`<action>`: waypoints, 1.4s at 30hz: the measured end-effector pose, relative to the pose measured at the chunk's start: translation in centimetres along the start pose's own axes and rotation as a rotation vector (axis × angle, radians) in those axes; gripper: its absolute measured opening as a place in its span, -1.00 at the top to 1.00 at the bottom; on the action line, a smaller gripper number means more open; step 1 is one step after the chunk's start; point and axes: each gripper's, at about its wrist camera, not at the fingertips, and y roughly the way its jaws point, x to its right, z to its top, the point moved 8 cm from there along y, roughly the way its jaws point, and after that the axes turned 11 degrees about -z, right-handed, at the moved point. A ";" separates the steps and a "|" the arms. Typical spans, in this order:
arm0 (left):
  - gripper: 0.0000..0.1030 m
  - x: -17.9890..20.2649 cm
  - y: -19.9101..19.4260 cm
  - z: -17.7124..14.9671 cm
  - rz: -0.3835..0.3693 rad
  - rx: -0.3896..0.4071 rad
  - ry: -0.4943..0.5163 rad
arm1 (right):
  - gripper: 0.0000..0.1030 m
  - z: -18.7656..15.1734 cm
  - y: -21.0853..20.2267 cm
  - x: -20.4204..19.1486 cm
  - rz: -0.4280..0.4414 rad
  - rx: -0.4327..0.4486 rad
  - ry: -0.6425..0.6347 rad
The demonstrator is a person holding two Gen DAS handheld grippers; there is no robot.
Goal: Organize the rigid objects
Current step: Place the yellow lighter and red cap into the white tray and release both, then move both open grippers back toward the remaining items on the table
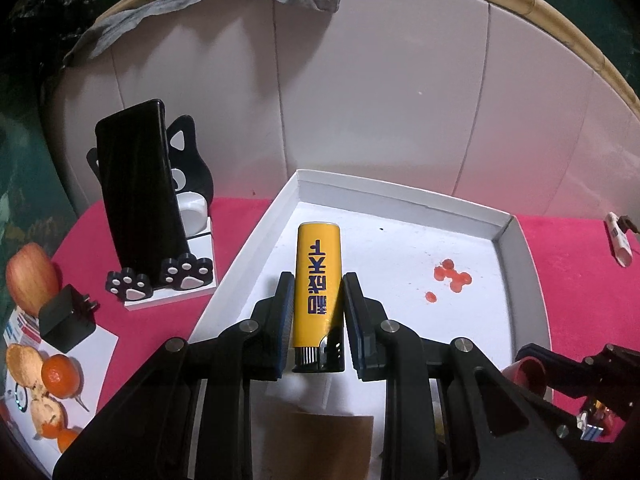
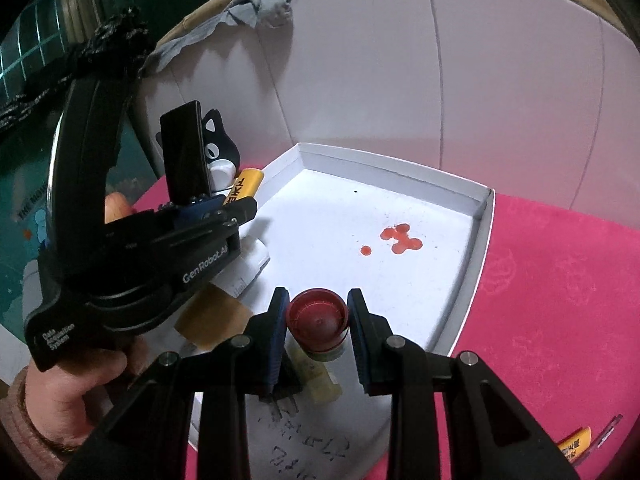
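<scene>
In the left wrist view my left gripper [image 1: 316, 286] is shut on a yellow lighter [image 1: 318, 276] with blue lettering, gripped around its lower half with the metal head toward the camera. It hangs over the left part of a white tray [image 1: 260, 232]. My right gripper [image 2: 318, 300] is shut on a small bottle with a red cap [image 2: 318, 314], above the tray's [image 2: 484, 216] near end. The right wrist view also shows the left gripper [image 2: 240, 208], borne by a hand [image 2: 84, 376], with the lighter [image 2: 246, 184] sticking out past its tips.
Red stains [image 1: 452, 276] mark the tray floor. A black phone [image 1: 140, 192] leans on a cat-shaped stand at the left. An apple [image 1: 30, 280], a black charger [image 1: 68, 320] and tangerines [image 1: 60, 376] lie beyond. A second yellow lighter [image 2: 576, 446] rests on the pink cloth [image 2: 560, 300].
</scene>
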 end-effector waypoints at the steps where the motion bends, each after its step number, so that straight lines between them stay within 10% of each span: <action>1: 0.54 0.0 0.0 0.0 0.000 0.000 0.002 | 0.44 0.0 0.1 0.0 -0.001 0.001 0.000; 9: 0.51 0.0 -0.4 0.2 0.022 0.023 0.005 | 0.42 0.4 0.0 0.2 -0.042 0.032 -0.014; 12: -0.08 -0.4 -1.0 0.1 0.047 0.044 -0.011 | 0.38 0.4 -0.2 0.0 -0.065 0.051 -0.032; 15: -0.73 -1.1 -2.0 0.0 0.068 0.073 -0.031 | -0.38 0.5 -1.0 0.0 -0.095 0.095 -0.044; 16: -0.74 -1.2 -2.5 0.0 0.071 0.087 -0.034 | -0.72 0.6 -1.3 0.0 -0.100 0.111 -0.041; 21: -0.76 -1.5 -5.1 -0.1 0.095 0.146 -0.035 | -1.00 0.7 -3.7 0.0 -0.123 0.192 -0.045; 42: -0.76 5.0 -13.7 -3.2 -0.045 0.226 0.016 | -1.00 -1.9 -19.9 10.3 -0.206 0.507 0.233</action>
